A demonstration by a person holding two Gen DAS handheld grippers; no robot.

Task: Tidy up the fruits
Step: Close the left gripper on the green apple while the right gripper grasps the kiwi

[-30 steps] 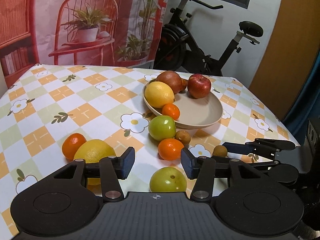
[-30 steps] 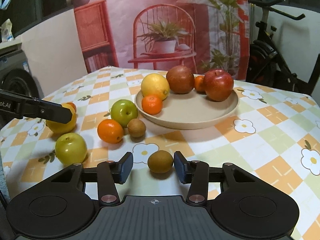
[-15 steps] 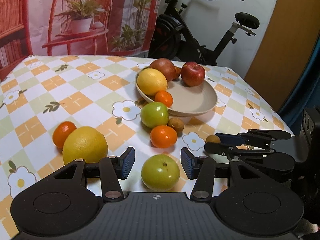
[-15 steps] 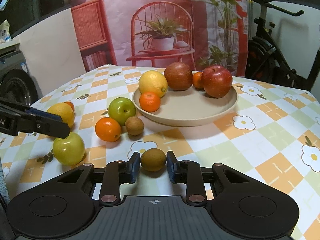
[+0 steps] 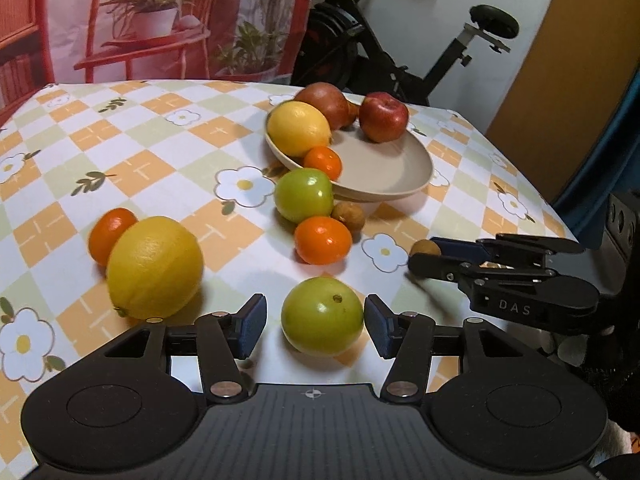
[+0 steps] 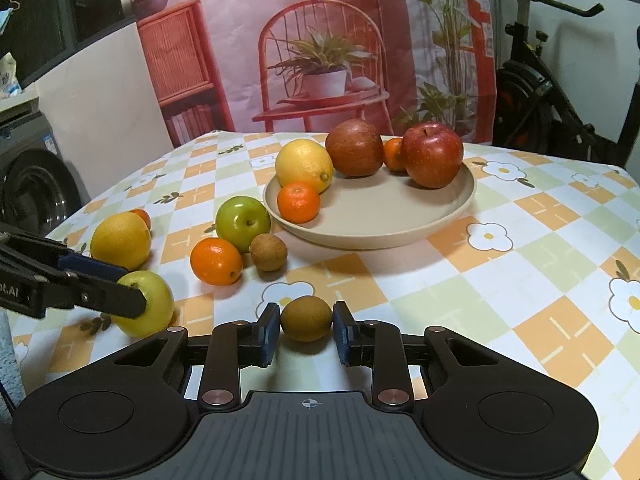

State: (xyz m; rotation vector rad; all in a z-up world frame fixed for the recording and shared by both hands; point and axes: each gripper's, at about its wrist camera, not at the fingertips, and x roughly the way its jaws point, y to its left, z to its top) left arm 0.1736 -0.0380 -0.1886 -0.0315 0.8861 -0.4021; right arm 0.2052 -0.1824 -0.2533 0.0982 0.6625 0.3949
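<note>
A green apple [image 5: 322, 316] lies on the tablecloth between the jaws of my left gripper [image 5: 315, 308], which are opening; a gap shows at the left pad. My right gripper [image 6: 306, 316] is shut on a small brown kiwi [image 6: 306, 319] that rests on the cloth. The beige plate [image 6: 400, 236] holds a lemon [image 6: 304, 165], a brownish-red fruit [image 6: 354, 147], a red apple [image 6: 433, 154] and a tangerine [image 6: 298, 202]. Loose in front of the plate are a second green apple [image 6: 243, 223], an orange [image 6: 216, 261] and another kiwi [image 6: 268, 252].
A large lemon [image 5: 154, 267] with a small orange [image 5: 109, 233] behind it lies left of my left gripper. The table's right edge [image 5: 560, 220] runs close to the right gripper [image 5: 424, 256]. An exercise bike [image 5: 380, 52] stands behind the table.
The right gripper's jaws closed onto the kiwi. My left gripper advanced and tipped down, so the green apple now sits between its jaws.
</note>
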